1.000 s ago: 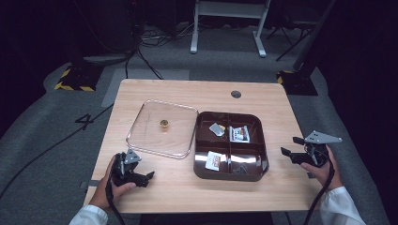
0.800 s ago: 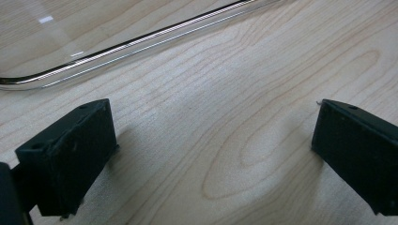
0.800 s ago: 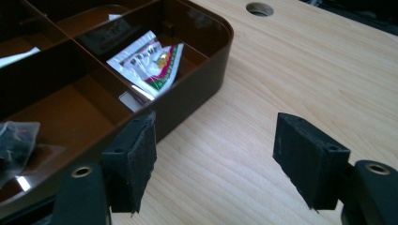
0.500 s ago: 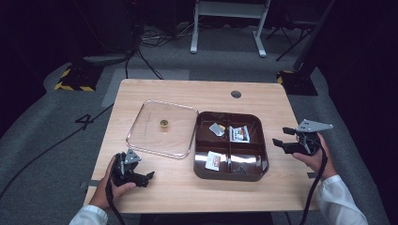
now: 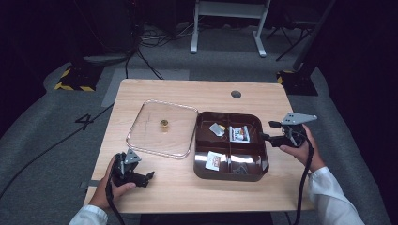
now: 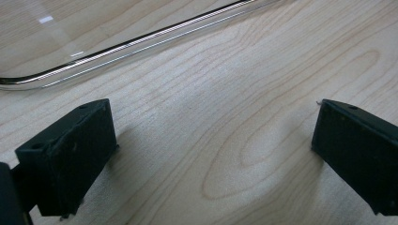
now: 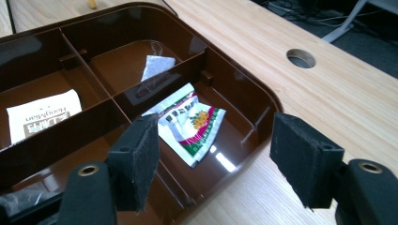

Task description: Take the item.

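R gripper [image 5: 268, 131], jaws apart w/ nothing btwn & just been closing a bit, is hovering at the brown tray's [image 5: 202, 169] right rim near the colourful packet [image 5: 240, 133] in its far-right compartment; L gripper [image 5: 149, 177], jaws spread, is resting near-left on table [image 5: 197, 91].

A dim lab or studio: taped floor number [image 5: 83, 121], hazard-striped stand bases [image 5: 74, 78], trailing cables [image 5: 150, 42].
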Demonstrator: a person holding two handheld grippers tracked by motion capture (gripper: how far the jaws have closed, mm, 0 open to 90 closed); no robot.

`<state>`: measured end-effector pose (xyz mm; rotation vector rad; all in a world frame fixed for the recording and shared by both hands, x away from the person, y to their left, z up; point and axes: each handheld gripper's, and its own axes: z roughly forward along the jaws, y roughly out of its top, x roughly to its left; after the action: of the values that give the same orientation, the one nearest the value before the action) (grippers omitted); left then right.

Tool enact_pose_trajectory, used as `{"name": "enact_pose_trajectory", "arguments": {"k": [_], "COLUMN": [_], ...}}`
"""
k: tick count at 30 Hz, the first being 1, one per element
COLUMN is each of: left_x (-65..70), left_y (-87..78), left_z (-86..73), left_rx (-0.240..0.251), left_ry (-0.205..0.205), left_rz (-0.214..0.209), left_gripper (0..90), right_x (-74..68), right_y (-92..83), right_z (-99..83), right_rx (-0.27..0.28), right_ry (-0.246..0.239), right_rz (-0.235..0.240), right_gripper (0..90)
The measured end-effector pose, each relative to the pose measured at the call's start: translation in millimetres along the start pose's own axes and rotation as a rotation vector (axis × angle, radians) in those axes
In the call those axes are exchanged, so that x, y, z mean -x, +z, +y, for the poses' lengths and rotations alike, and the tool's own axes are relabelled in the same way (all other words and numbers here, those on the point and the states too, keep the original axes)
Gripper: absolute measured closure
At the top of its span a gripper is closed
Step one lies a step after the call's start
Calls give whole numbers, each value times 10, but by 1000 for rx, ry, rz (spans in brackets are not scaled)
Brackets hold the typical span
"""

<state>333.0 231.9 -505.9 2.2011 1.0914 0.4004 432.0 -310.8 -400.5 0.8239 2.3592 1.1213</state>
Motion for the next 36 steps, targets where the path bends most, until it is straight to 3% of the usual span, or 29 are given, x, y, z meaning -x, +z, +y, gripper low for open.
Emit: {"name": "enact_pose_trajectory", "arguments": {"k": [19,26,36], "left_x": [0,0,0], "left_y": [0,0,0], "left_z": [0,0,0], "left_rx": [0,0,0], "left_ry": [0,0,0], "left_rz": [-1,-1,-1], "left_gripper": [3,4,3], "right_x": [-91,-66,45], "right_y": [496,701,911], "right_z": [231,245,191], "right_rx": [-79,-119,-178], "right_ry": [-49,-26,10], "right_rz": [38,67,67], "right_gripper": [407,411,424]}}
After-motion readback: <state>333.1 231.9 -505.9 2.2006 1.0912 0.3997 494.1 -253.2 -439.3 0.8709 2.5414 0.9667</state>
